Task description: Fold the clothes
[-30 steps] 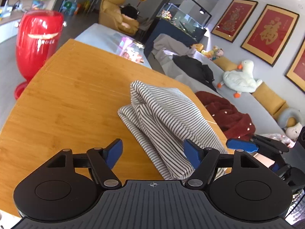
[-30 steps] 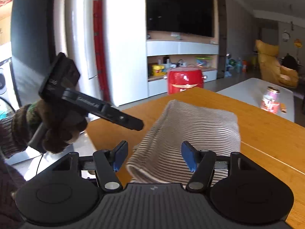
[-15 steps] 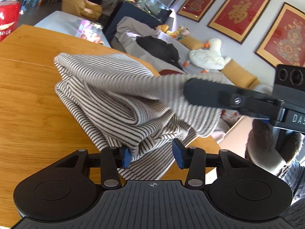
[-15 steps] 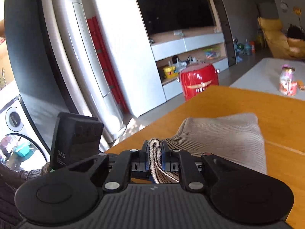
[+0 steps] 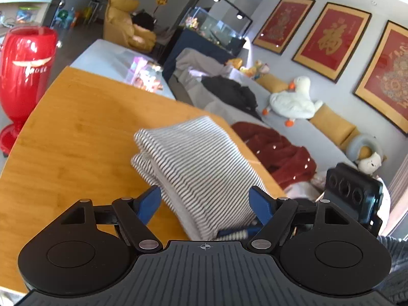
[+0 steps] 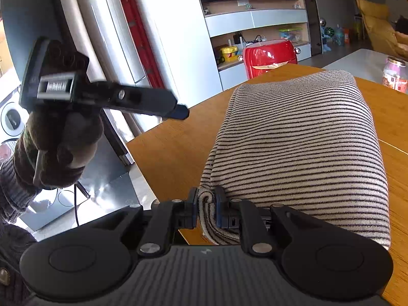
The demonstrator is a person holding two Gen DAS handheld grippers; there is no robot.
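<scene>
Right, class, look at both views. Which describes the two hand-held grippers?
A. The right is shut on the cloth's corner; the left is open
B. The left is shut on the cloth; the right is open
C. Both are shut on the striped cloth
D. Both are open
A: the right hand-held gripper pinches a corner of the striped cloth, while the left hand-held gripper has its fingers spread wide.

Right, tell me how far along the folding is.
Done: the striped garment lies folded in a compact stack on the wooden table. In hand: the right tool pinches its near corner; the left tool is open. Left: release, perhaps tidy edges.
</scene>
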